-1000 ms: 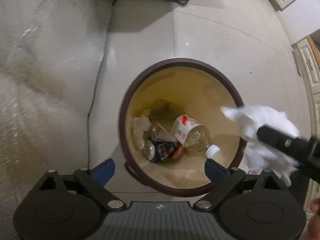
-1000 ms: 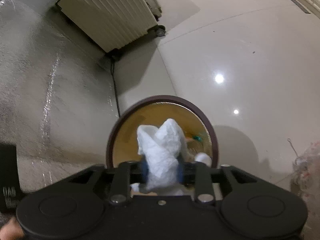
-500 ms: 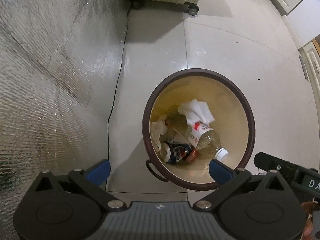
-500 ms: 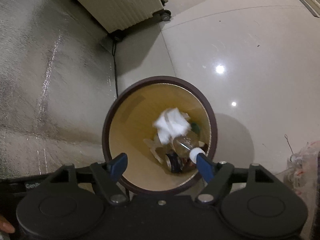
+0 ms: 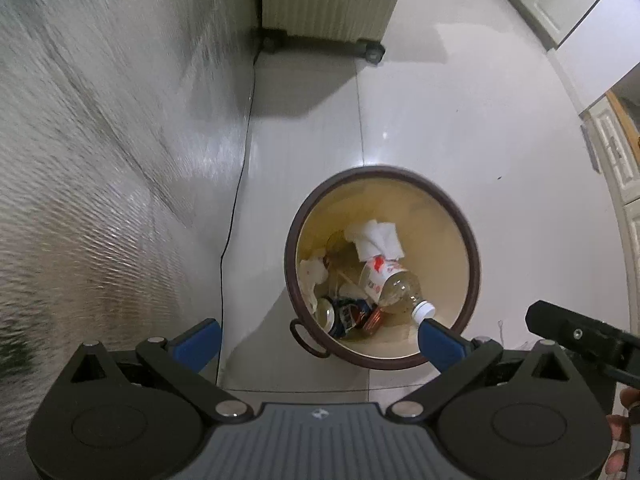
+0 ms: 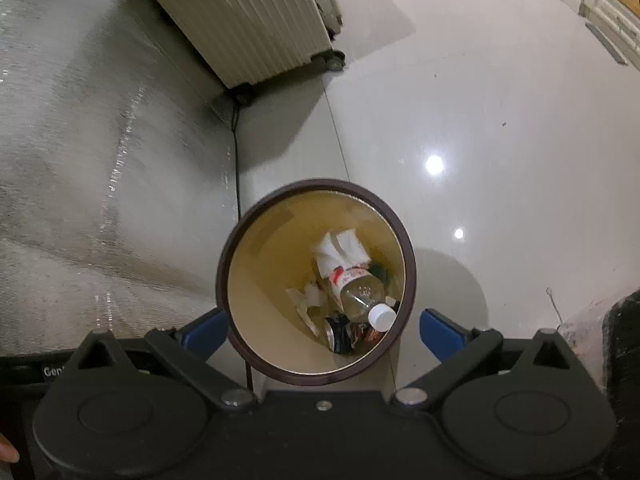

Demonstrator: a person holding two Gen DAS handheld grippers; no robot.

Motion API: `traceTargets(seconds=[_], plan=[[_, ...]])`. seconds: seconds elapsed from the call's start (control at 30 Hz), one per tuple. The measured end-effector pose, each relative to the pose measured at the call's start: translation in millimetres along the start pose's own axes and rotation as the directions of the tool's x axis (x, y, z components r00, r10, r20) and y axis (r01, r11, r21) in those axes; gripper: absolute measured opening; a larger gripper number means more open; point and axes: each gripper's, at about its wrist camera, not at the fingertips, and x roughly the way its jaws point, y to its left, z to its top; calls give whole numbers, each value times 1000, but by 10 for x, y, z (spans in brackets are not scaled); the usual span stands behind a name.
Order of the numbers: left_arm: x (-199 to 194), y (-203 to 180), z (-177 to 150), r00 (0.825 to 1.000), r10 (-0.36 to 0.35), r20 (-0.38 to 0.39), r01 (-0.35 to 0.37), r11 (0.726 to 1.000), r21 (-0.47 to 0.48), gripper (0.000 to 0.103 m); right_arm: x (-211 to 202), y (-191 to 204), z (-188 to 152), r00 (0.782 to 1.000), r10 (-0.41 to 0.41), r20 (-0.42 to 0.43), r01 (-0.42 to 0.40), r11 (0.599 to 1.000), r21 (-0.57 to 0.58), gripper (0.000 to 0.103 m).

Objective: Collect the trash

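Tissue [image 5: 376, 239] dropped into bin [image 5: 472, 252], right tongs [image 6: 322, 330] just spread, left tongs [image 5: 316, 340] open, 1 bottle [image 6: 360, 292], 2 cans.

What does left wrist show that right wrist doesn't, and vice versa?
Left wrist only: the bin's ring handle, the right gripper's black body at the right edge, white cabinets.

Right wrist only: a crumpled clear bag on the floor at right, a green scrap in the bin.

Both: round bin holding white tissue, capped plastic bottle and a can; wheeled radiator; foil sheet. Each gripper's jaws stand open and empty.
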Motion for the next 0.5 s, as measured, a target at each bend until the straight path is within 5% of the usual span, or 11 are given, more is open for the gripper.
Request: traceTargets(seconds=[0.5], plan=[[-1231, -172, -229, 990, -13, 139, 8, 999, 37, 103, -1178, 287, -38, 989, -1, 151, 14, 996, -83, 103]])
